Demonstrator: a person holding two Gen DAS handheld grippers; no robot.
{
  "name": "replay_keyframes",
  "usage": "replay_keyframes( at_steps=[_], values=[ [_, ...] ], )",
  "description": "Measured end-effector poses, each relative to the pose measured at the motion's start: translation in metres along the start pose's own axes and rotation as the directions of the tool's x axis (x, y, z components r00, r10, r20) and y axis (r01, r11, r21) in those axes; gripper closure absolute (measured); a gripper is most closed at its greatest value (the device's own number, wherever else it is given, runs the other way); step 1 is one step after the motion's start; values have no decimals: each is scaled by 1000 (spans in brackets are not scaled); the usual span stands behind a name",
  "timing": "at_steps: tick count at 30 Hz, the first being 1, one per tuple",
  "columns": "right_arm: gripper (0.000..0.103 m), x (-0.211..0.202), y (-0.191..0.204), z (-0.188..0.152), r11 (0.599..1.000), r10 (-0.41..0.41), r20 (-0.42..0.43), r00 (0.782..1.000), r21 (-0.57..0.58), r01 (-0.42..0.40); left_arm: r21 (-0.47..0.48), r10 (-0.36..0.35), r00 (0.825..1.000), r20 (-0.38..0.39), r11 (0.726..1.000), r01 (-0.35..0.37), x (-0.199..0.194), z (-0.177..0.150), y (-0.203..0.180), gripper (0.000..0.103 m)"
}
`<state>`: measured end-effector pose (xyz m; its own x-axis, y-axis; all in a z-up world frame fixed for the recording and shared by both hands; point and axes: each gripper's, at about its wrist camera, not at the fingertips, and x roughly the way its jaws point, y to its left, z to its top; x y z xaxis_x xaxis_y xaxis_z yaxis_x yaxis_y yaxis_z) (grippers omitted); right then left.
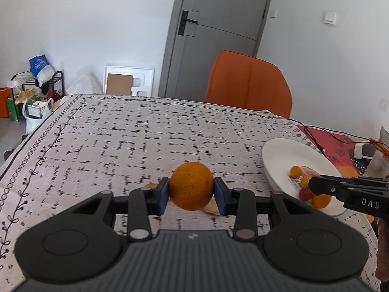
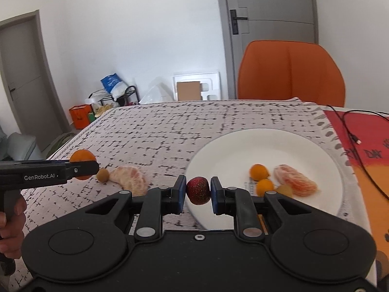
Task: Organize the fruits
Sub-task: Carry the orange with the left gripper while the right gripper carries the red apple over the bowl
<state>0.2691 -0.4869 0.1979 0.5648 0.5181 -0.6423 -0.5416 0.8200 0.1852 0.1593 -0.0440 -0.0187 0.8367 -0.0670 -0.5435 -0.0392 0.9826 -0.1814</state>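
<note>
the right gripper [image 2: 198, 190], clamped on a strawberry [image 2: 198, 190], has the plate [image 2: 243, 143] at one o'clock, nearer than the left gripper [image 1: 191, 189], which is clamped on an orange [image 1: 191, 186].

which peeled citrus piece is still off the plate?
The peeled segment cluster lying on the tablecloth left of the white plate; the other peeled piece rests on the plate.

There was one white plate [image 2: 243, 143] near the right edge of the table [image 2: 170, 126]. On it lay two small orange kumquats [image 2: 259, 171], one peeled citrus segment [image 2: 295, 180] and one yellowish small fruit [image 2: 285, 190]. One more peeled segment [image 2: 128, 177] and one yellowish fruit [image 2: 102, 175] lay near the left edge. There were two grippers: the left gripper [image 1: 191, 189] held one orange [image 1: 191, 186], the right gripper [image 2: 198, 191] held one red fruit [image 2: 198, 190].
</note>
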Motion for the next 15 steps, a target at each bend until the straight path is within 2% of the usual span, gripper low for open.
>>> replay_keyframes(
  at_steps=[15],
  values=[
    [83,-17,-38,-9,996,-64,19,998,67,62,58,-52,999,-8,997,52,14,3,-39,65]
  ],
)
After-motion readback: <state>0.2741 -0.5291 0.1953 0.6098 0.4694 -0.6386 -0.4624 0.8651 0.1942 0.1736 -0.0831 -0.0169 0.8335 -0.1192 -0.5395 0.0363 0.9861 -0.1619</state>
